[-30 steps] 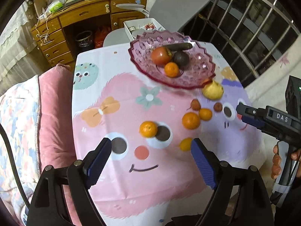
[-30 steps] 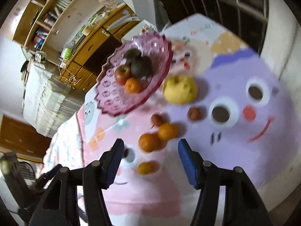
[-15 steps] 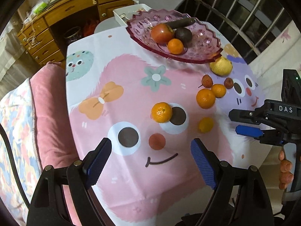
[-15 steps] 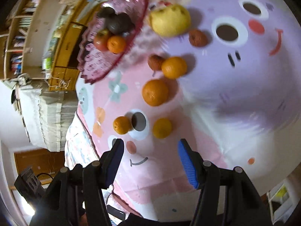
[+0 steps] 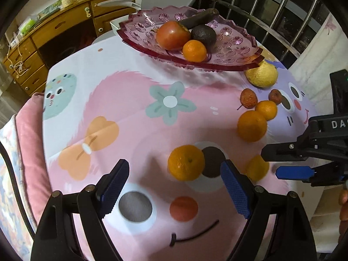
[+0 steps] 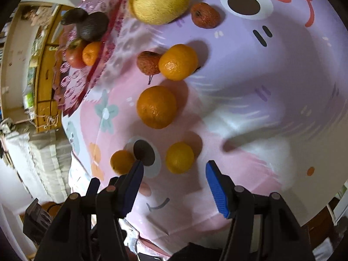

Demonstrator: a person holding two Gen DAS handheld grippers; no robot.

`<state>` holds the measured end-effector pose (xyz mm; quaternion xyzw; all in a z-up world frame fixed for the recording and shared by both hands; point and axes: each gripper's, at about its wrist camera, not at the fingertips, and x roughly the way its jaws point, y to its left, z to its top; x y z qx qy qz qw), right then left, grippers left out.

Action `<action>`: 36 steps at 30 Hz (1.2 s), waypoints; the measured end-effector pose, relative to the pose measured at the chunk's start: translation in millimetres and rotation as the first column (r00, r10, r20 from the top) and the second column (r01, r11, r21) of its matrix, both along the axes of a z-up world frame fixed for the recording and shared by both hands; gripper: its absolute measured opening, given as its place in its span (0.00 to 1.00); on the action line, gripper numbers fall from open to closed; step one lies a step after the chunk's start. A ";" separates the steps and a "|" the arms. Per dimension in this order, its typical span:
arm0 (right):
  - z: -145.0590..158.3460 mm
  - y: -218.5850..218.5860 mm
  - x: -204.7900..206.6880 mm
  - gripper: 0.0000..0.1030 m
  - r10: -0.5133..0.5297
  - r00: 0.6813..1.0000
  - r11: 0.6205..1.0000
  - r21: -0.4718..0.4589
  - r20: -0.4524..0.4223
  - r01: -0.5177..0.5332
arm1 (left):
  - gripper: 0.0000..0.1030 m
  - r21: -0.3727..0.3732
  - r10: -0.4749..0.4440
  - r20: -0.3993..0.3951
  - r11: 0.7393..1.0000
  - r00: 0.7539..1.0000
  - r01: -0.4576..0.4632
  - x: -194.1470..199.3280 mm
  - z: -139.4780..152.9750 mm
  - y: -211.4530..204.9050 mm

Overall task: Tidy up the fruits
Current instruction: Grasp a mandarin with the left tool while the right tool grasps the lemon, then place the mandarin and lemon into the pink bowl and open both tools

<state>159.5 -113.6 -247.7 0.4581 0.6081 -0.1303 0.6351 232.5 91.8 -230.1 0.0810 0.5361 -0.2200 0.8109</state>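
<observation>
A pink glass plate point(image 5: 226, 56) at the table's far side holds a red fruit point(image 5: 173, 35), a dark avocado point(image 5: 204, 35), a small orange point(image 5: 194, 50) and a dark long fruit. Loose fruit lies on the cartoon tablecloth point(image 5: 121, 113): an orange point(image 5: 186, 162) just ahead of my open, empty left gripper point(image 5: 174, 184), a yellow-orange citrus point(image 6: 179, 158) just ahead of my open, empty right gripper point(image 6: 174, 174), two more oranges point(image 6: 156, 107), two small reddish fruits point(image 6: 205, 15) and a yellow pear point(image 6: 159, 0). The right gripper also shows in the left wrist view point(image 5: 280, 163).
A wooden desk with drawers point(image 5: 65, 34) and a grey chair stand behind the table. A metal window grille point(image 5: 271, 17) is at the far right. A pink cushion point(image 5: 30, 134) lies along the table's left edge.
Both grippers have dropped lower and closer to the table. The left one has neared the orange, the right one the yellow-orange citrus. Both stay open.
</observation>
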 end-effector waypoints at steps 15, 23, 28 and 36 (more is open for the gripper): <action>-21.3 15.4 12.3 0.33 -0.018 0.995 1.000 -0.024 -0.099 0.015 | 0.50 -0.010 -0.028 -0.004 1.000 1.000 0.028 8.8 -29.4 -14.6; -23.3 25.1 15.5 0.27 0.037 0.995 0.999 -0.017 -0.093 -0.039 | 0.38 0.002 -0.031 0.004 1.000 1.000 0.031 4.9 -26.5 -22.6; -21.9 21.5 15.5 0.27 0.067 0.994 0.998 0.016 -0.088 -0.066 | 0.38 0.011 0.027 -0.033 1.000 0.999 -0.027 9.2 -12.8 -18.5; 11.5 8.7 26.9 0.27 0.165 0.986 0.986 0.011 -0.033 -0.165 | 0.38 -0.014 0.124 -0.037 0.992 0.992 -0.125 8.1 35.8 -21.4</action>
